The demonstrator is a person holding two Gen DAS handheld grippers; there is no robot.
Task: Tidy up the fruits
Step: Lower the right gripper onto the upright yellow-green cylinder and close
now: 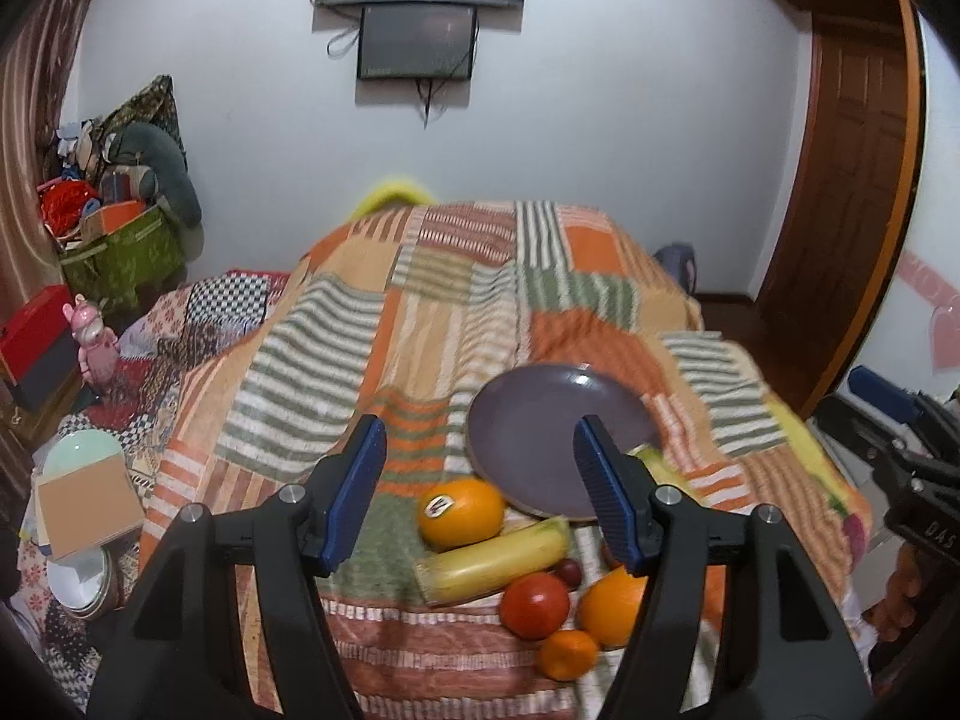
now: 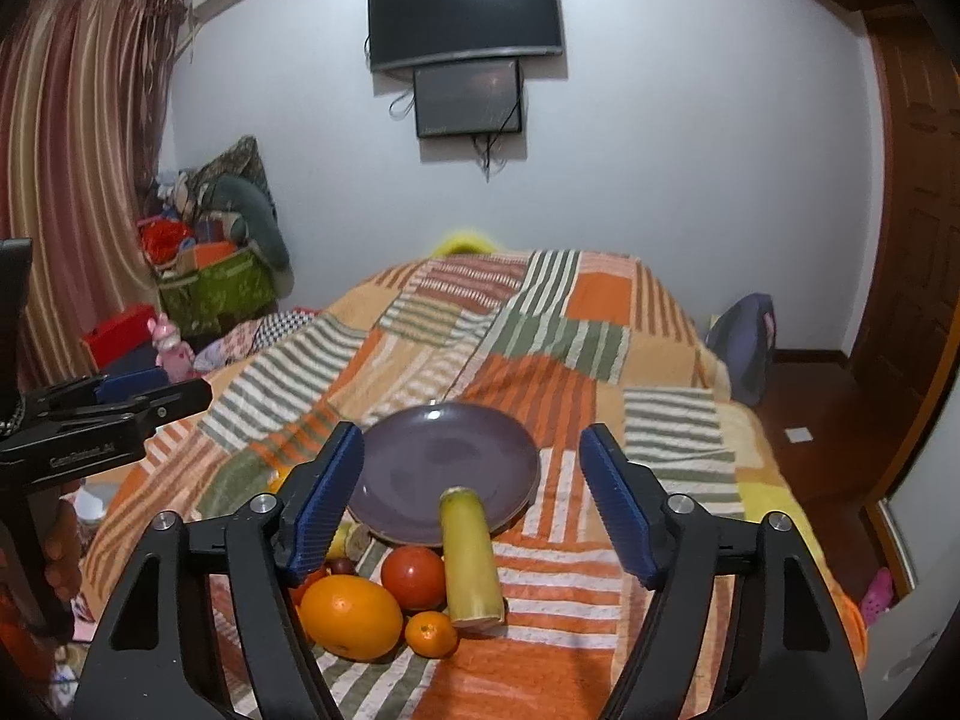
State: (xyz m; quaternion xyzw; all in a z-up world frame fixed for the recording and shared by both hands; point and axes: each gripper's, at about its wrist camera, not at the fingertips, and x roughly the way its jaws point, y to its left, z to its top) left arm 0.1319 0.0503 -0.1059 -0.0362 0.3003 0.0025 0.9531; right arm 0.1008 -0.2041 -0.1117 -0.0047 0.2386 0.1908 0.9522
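Fruits heaped on a bed (image 2: 540, 360) under an orange, green and white striped patchwork blanket, white wall behind with 2 dark screens (image 2: 467, 18). Counted: 2 oranges (image 2: 351, 617), 1 red tomato (image 2: 414, 577), 1 small mandarin (image 2: 429, 633), 1 dark plum (image 1: 567, 571), 2 yellow-green banana pieces (image 2: 469, 558). Purple plate (image 2: 420, 456) bare but for 1 banana tip lying over its near rim. Left claw (image 1: 480, 492) spread wide, holding nothing, above the pile. Right claw (image 2: 471, 501) likewise spread, empty.
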